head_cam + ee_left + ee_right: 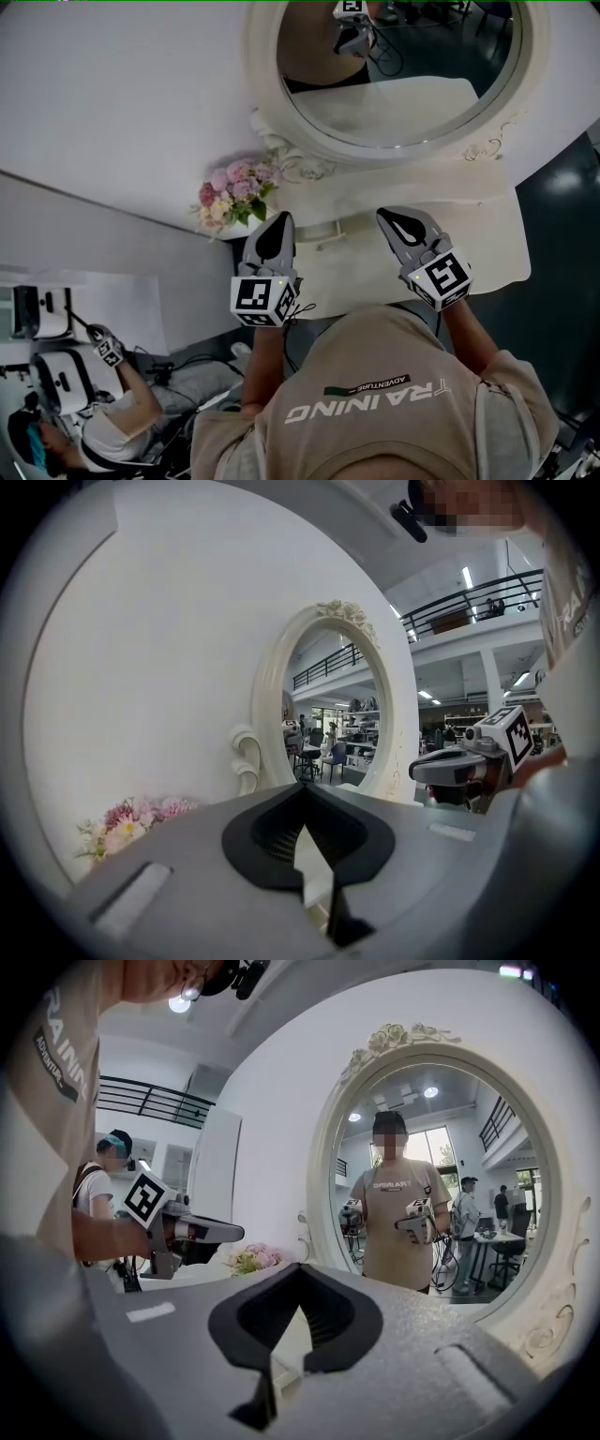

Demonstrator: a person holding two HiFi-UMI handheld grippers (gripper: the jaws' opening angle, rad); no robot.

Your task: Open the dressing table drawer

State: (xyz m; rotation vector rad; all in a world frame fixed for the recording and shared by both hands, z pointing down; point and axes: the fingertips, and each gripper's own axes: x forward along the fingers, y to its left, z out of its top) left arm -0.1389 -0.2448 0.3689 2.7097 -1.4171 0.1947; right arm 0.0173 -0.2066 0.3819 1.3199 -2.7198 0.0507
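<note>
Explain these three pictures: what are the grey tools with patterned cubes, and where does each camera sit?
A person at a white dressing table holds a hand-held gripper in each hand: the left gripper and the right gripper. The head view looks down from the person's head; the other two cameras ride on the grippers, looking along their jaws. On the table stand an oval mirror and a bunch of flowers. Both grippers are shut and empty.
</note>
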